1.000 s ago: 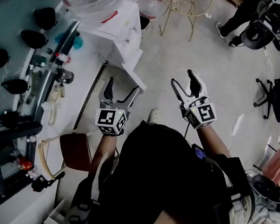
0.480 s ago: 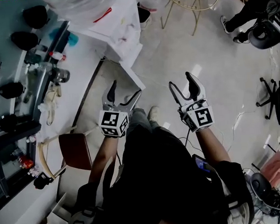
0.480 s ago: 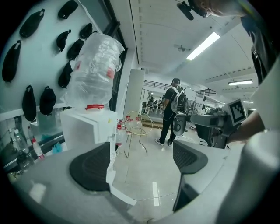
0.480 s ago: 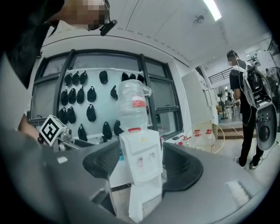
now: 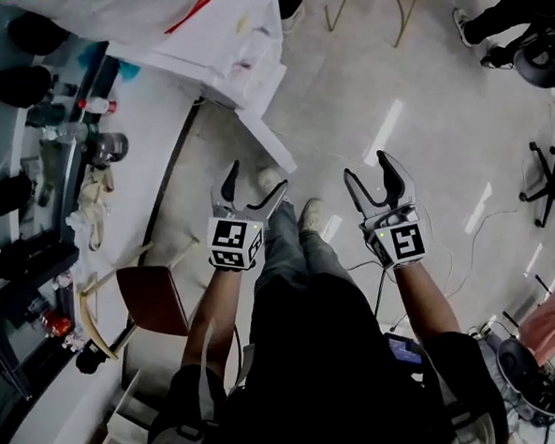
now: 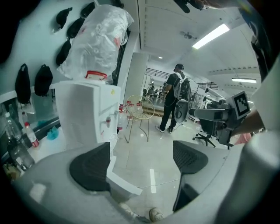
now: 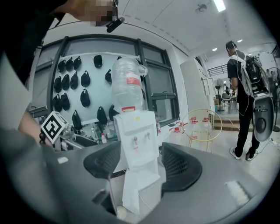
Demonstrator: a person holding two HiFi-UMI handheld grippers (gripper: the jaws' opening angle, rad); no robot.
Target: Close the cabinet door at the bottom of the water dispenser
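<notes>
Cabinet door (image 5: 264, 140) hanging open at base of water dispenser (image 5: 220, 42), just ahead of L gripper (image 5: 254, 178), its jaws standing apart, empty, R gripper (image 5: 368, 168) jaws just narrowing a little, apart, nothing between.

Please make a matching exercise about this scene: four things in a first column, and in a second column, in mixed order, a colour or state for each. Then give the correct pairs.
Column one:
1. cabinet door
2. bottle
3. left gripper
4. chair

Column two:
A. brown
B. jaws apart, nothing between them
C. swung open
D. upside down on the dispenser

Pairs: 1-C, 2-D, 3-B, 4-A
</notes>
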